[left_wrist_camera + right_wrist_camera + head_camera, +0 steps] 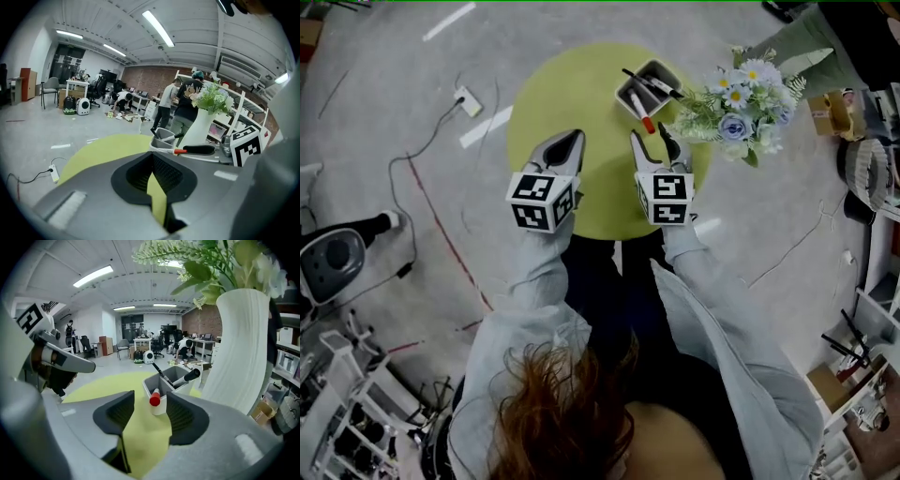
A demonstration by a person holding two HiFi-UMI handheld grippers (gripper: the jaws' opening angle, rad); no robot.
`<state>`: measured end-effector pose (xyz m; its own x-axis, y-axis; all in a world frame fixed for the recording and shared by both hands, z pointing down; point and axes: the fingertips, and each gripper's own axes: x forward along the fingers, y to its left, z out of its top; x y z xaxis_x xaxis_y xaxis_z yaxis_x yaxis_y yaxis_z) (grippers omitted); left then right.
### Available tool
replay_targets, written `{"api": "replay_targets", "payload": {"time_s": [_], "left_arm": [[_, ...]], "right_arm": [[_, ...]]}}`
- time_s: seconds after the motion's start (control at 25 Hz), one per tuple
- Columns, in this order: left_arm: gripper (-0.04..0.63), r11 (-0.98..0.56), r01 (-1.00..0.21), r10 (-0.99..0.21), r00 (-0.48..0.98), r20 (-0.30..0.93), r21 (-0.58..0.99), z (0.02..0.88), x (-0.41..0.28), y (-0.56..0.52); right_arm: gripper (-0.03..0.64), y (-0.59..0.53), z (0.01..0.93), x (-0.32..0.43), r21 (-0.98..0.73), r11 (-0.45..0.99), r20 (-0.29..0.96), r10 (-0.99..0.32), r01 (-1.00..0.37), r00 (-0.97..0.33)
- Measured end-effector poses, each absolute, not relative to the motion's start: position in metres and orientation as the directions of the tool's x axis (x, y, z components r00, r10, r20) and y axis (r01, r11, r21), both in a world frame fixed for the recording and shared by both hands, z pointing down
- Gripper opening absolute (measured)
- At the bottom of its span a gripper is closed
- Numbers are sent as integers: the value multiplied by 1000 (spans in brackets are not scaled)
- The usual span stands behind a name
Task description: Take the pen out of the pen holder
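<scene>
pens [636, 101] in pen holder [660, 65] on table [562, 94], flowers [741, 108] at its right

three pens [641, 111], one pen holder [654, 71], one vase [239, 352]

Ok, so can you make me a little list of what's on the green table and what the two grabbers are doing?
table: round, green
holder: grey, beside the flowers
pens: red-capped pen leaning out of the holder; black pens behind it
left gripper: shut, empty
right gripper: open, lined up with the red cap, not touching it
</scene>
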<state>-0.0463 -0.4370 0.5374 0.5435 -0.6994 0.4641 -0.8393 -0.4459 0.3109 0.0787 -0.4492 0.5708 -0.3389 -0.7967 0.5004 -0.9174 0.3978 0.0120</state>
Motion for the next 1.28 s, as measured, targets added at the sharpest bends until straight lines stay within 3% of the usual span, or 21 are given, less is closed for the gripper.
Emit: {"api": "replay_targets", "payload": {"time_s": [0.28, 0.4, 1.28], "left_arm": [[18, -441, -838, -694, 545, 470, 322, 555, -48, -440], [18, -445, -835, -689, 550, 471, 325, 559, -48, -439], [18, -471, -833, -689, 553, 468, 292, 541, -51, -422]], "right_arm": [[161, -463, 578, 76, 21, 396, 496, -801, -918, -334], [75, -465, 581, 78, 37, 372, 510, -805, -928, -303], [69, -451, 557, 86, 54, 370, 471, -828, -927, -303]]}}
